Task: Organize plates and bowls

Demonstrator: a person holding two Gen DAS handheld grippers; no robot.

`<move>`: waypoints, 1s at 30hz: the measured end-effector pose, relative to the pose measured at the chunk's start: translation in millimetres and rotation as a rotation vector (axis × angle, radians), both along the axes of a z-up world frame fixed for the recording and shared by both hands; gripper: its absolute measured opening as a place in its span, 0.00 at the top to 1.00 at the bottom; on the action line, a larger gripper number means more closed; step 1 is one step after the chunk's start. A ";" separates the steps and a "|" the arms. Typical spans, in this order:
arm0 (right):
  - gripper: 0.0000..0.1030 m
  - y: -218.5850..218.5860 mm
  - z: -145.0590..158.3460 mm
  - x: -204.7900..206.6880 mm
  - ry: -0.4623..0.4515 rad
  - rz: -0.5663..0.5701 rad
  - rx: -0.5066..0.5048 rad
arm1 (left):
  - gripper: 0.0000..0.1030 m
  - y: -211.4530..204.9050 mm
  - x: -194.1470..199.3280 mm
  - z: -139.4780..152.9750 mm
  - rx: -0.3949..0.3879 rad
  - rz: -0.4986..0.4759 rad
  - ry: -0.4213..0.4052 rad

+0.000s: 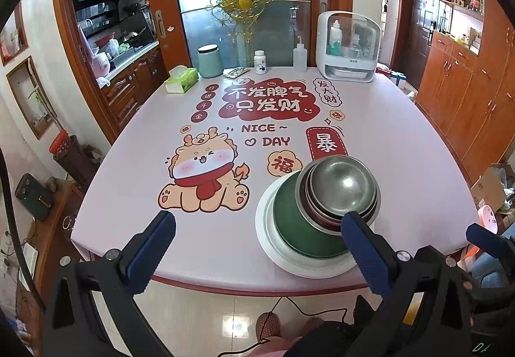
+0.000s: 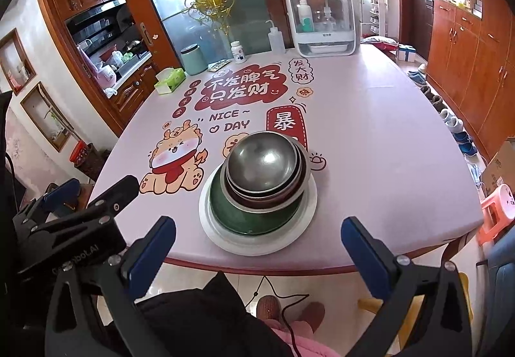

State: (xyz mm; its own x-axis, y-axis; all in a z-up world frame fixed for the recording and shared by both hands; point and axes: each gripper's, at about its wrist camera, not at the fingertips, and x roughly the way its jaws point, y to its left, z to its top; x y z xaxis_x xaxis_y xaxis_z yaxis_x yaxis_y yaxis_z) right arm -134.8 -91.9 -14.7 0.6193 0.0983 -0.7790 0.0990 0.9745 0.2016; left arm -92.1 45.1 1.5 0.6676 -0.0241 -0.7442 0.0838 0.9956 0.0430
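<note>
Both grippers, left gripper (image 1: pixel 259 247) and right gripper (image 2: pixel 259 249), hang released and empty, so I would nudge the off-centre steel bowl (image 2: pixel 262 162) level on the green bowl (image 2: pixel 251 218).

The white plate (image 1: pixel 267 238) is mostly hidden — the green bowl (image 1: pixel 289 221) covers it.

You have one stack on the pink cartoon-printed tablecloth (image 2: pixel 370 138): one flat white round plate (image 2: pixel 299 225) at the bottom, one dark green glazed bowl (image 2: pixel 244 218) on it, and what look like three nested bowls above — one wide steel bowl (image 2: pixel 273 203), one reddish-brown bowl (image 2: pixel 251 194), one shiny steel bowl (image 2: pixel 262 162) on top.

At the far edge you have one mint-green lidded canister (image 2: pixel 193 59), one green tissue box (image 2: pixel 170 80), one white pill bottle (image 2: pixel 238 51), one clear squeeze bottle (image 2: pixel 276 40) and one white plastic storage cabinet (image 2: pixel 323 23).
</note>
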 end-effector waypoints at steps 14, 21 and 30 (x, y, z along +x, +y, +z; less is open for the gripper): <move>0.00 0.3 -1.8 -3.1 0.003 -0.002 -0.003 | 0.01 2.0 0.3 -0.4 -0.001 -0.003 -0.001; 0.00 1.3 -3.4 -7.5 0.005 -0.008 -0.007 | 0.01 1.3 -0.2 0.1 -0.012 -0.006 -0.004; 0.00 -1.3 -4.2 -12.3 0.019 -0.020 -0.002 | 0.01 -1.5 -1.4 -1.6 -0.018 -0.012 0.001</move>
